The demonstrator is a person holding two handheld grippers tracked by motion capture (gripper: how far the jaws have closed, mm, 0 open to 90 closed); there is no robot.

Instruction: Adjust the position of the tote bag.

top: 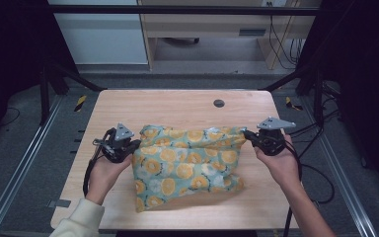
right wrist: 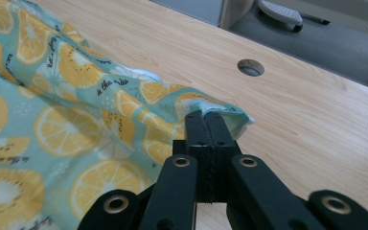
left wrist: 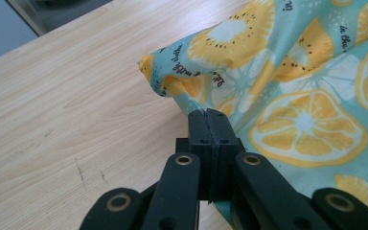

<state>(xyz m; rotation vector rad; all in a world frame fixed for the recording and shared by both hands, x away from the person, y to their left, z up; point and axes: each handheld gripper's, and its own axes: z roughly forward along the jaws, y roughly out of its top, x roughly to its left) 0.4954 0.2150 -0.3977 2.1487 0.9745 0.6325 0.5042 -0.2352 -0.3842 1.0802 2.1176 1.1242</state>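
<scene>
A teal cloth point(top: 187, 160) printed with orange and lemon slices hangs between my two grippers above the wooden table point(top: 177, 106), its lower part resting crumpled on the top. My left gripper point(top: 134, 144) is shut on the cloth's left corner. In the left gripper view the black jaws point(left wrist: 210, 117) pinch the fabric point(left wrist: 278, 81) just below a folded tip. My right gripper point(top: 246, 134) is shut on the cloth's right corner. From the right gripper view, the jaws point(right wrist: 206, 120) clamp the hem, and the cloth point(right wrist: 52, 110) stretches away to the left.
A round cable hole point(top: 219, 103) sits in the table's far middle, also seen as a hole point(right wrist: 250, 67) past the right jaws. Metal frame rails point(top: 19, 163) run along both sides, and cables point(top: 321, 173) trail at the right.
</scene>
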